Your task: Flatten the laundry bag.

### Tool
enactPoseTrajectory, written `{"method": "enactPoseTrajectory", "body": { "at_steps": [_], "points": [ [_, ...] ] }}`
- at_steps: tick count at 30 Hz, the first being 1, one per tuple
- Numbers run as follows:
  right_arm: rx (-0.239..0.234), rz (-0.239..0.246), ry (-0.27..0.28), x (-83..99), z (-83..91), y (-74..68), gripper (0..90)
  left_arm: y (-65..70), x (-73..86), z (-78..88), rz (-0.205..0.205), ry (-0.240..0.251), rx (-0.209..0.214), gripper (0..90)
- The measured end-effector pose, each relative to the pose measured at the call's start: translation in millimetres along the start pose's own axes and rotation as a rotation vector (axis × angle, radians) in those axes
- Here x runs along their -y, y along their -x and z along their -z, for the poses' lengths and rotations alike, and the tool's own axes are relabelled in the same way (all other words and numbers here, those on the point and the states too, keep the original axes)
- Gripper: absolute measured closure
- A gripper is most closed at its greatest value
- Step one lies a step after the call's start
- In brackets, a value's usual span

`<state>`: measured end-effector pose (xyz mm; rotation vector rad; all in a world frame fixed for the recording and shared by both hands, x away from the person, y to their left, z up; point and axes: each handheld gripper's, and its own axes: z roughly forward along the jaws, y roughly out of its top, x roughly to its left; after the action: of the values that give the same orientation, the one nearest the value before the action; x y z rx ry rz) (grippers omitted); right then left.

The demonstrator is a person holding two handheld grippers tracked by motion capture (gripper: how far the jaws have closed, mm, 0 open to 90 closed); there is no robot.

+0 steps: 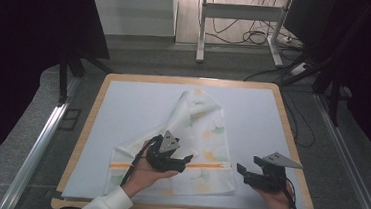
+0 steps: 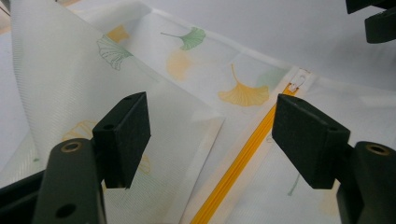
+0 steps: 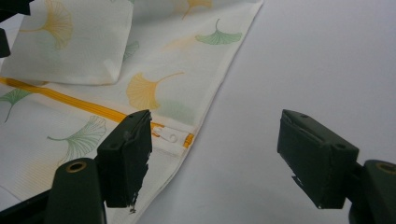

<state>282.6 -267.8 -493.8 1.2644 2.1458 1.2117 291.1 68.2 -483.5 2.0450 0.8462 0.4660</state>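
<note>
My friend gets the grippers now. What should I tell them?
Left gripper: open, over the mesh zip bag, holding nothing.
Right gripper: open, beside the bag's right edge, over the table mat.
The bag lies flat with one corner folded over; its orange zipper looks closed, with the white pull at the right end.
Done: one fold, it seems. Left: probably further folding.

One mesh laundry bag (image 1: 191,135) (leaf-printed), one orange zipper (image 1: 209,165), two grippers (image 1: 168,158) (image 1: 255,176), one table (image 1: 125,77)

Wood-rimmed table (image 1: 88,122), grey floor (image 1: 142,56), white desk frame (image 1: 241,11), cables (image 1: 251,37) behind.
</note>
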Motion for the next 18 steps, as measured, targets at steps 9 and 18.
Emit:
{"method": "enactPoseTrajectory", "body": {
  "at_steps": [9,18],
  "points": [
    [-0.007,0.005,-0.006,0.1,-0.3,0.6,26.6,2.8,-3.0,-21.9,0.005,-0.061,0.002,27.8],
    [0.0,-0.004,-0.007,0.3,0.0,2.9,26.6,2.7,-13.0,-53.3,0.023,-0.153,0.009,26.2]
  ]
}}
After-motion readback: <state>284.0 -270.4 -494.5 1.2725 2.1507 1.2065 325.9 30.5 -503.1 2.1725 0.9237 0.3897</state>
